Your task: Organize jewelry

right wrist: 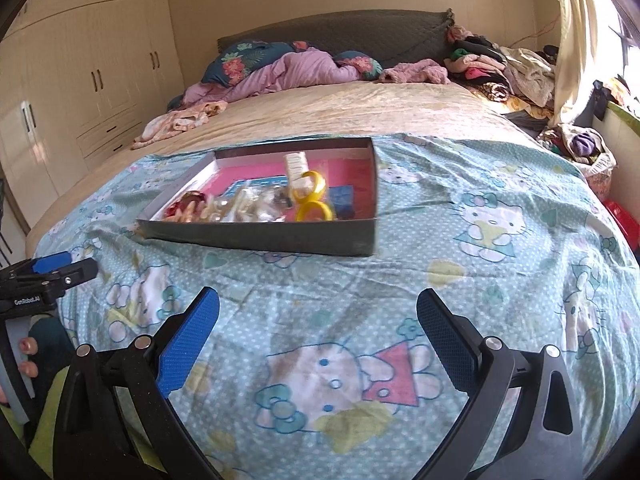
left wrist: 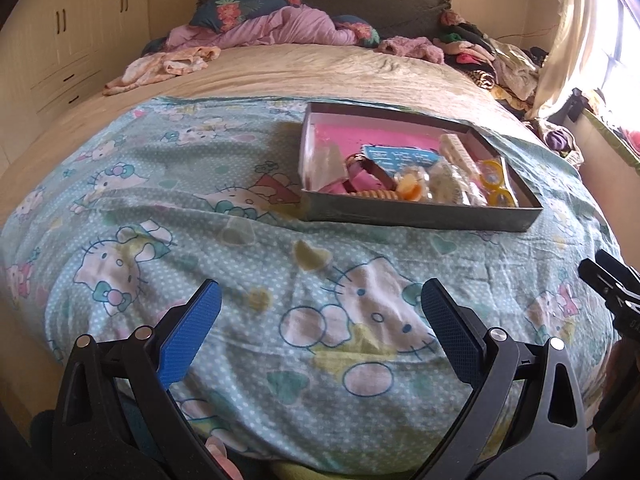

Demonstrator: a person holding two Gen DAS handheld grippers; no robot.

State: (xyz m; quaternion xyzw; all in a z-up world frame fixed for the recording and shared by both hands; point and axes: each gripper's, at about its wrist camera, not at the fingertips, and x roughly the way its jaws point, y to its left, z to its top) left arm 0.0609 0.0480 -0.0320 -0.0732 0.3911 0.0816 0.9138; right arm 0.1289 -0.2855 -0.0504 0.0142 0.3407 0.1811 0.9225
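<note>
A shallow grey box (left wrist: 416,218) (right wrist: 256,236) with a pink floor lies on the Hello Kitty sheet (left wrist: 240,280) (right wrist: 480,280) on the bed. It holds jewelry: yellow bangles (left wrist: 498,184) (right wrist: 314,200), a brown bracelet (left wrist: 374,172), clear packets of pale beads (left wrist: 452,188) (right wrist: 248,206), a white comb-like piece (right wrist: 296,166) and a blue card (left wrist: 400,156). My left gripper (left wrist: 322,300) is open and empty, above the sheet in front of the box. My right gripper (right wrist: 318,306) is open and empty, also short of the box. Each shows at the edge of the other's view (left wrist: 612,280) (right wrist: 52,272).
Pillows and a purple blanket (left wrist: 280,26) (right wrist: 288,68) lie at the headboard. Heaped clothes (left wrist: 492,60) (right wrist: 504,68) sit at the far right by a curtain (right wrist: 572,40). Cream wardrobes (right wrist: 92,60) line the left wall. A small clear packet (left wrist: 238,232) lies on the sheet left of the box.
</note>
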